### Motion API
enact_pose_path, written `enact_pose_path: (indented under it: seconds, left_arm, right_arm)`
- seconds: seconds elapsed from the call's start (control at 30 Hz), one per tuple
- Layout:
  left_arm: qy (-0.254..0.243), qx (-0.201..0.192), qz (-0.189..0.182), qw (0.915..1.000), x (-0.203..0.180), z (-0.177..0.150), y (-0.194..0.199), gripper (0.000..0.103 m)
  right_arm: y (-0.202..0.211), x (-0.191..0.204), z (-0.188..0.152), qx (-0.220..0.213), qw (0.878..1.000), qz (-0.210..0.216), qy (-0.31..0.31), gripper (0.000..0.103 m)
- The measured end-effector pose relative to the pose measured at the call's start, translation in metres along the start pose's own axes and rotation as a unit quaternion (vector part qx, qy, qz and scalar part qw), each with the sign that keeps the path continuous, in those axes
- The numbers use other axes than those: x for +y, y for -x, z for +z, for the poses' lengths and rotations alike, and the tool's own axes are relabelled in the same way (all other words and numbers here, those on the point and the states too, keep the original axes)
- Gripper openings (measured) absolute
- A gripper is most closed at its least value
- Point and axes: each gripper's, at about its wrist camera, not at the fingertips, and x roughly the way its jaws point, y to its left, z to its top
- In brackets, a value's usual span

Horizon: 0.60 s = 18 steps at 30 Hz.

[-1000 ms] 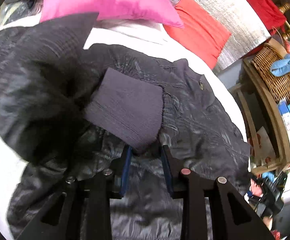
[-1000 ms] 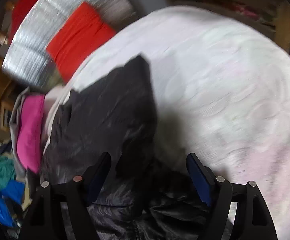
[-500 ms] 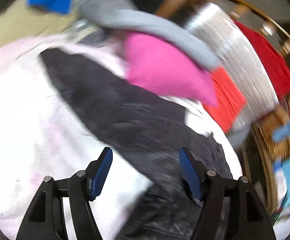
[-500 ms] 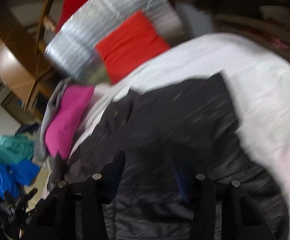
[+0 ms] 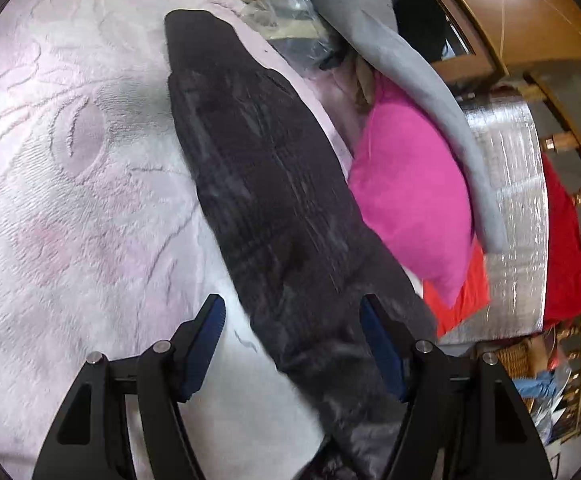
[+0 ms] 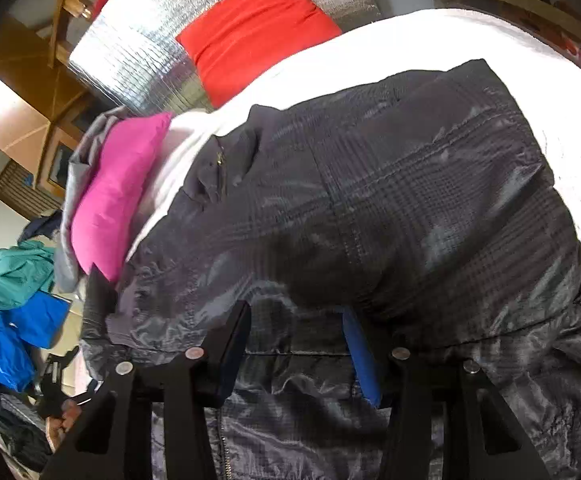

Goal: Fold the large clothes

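Note:
A dark grey shiny jacket (image 6: 390,208) lies on a white and pink bedspread (image 5: 70,200). In the left wrist view one sleeve (image 5: 258,176) stretches flat away across the bed. My left gripper (image 5: 292,316) is open, its blue pads on either side of the sleeve's near end, holding nothing. In the right wrist view the jacket body fills the frame, collar and zip pull (image 6: 220,164) at the left. My right gripper (image 6: 296,320) is partly open just above the jacket's lower folds, with fabric bulging between the fingers; no clamping shows.
A pink pillow (image 5: 410,200), a grey cloth (image 5: 410,80) and a red cushion (image 6: 254,28) lie at the bed's head against a silver foil panel (image 5: 506,200). Blue and teal clothes (image 6: 14,300) are piled beside the bed. Wooden furniture stands behind.
My left gripper let go of the ribbed cuff, opened wide and swung over the outstretched sleeve. My right gripper moved from the bed edge onto the jacket body and narrowed its opening.

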Motion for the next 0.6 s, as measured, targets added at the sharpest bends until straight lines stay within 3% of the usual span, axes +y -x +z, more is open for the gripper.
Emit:
enact_pose_path:
  seconds: [0.17, 0.4, 0.5, 0.6]
  left_arm:
    - [-0.004, -0.017, -0.006, 0.9998, 0.000, 0.009, -0.012, 0.054]
    - [-0.029, -0.035, 0.015, 0.9988, -0.011, 0.010, -0.021, 0.016]
    - [-0.065, -0.051, 0.014, 0.9965, -0.034, 0.003, -0.012, 0.011]
    - [-0.144, -0.069, -0.006, 0.9872, -0.077, -0.015, 0.001, 0.008]
  right_arm:
    - [0.009, -0.009, 0.005, -0.015, 1.000, -0.004, -0.004, 0.052]
    - [0.018, -0.021, 0.012, -0.032, 0.999, -0.011, -0.010, 0.052]
    - [0.024, -0.026, 0.015, -0.041, 0.999, -0.012, -0.017, 0.052]
    - [0.032, -0.032, 0.018, -0.051, 0.998, -0.007, -0.031, 0.052]
